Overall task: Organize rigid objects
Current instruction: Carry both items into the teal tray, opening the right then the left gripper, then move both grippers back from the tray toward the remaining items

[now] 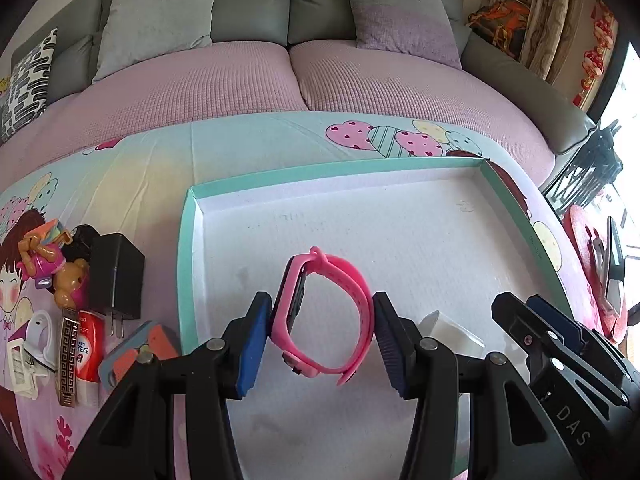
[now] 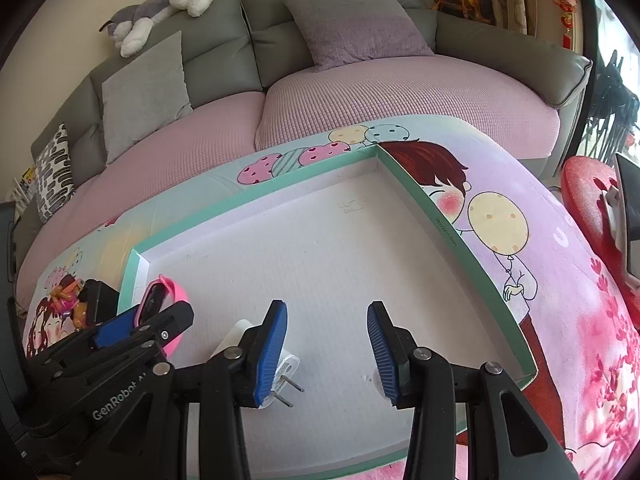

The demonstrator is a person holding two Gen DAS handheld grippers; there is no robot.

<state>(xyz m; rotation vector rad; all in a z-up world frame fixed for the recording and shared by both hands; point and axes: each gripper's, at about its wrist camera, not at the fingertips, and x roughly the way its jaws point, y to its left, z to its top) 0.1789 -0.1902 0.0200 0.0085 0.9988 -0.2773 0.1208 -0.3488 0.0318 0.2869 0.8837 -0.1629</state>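
Left tongs (image 1: 320,332) clamp pink watch (image 1: 324,312) over tray (image 1: 188,240) for drop-off; right tongs (image 2: 327,350) gape empty beside white charger (image 2: 280,364).

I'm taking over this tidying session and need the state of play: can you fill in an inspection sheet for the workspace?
Surface: cartoon-print cloth covers the table.
Job's things: pink plastic wristwatch held over the shallow teal-rimmed white tray; white plastic plug adapter lies inside the tray.
Clutter: black plug charger, brown toy bear, red tube and other small items piled on the cloth left of the tray.
Grippers: left claw shut on the wristwatch; right claw open over the tray, adapter beside its left finger.
Cables: nothing seen.
Surroundings: grey sofa with cushions, plush toy dog on its back.
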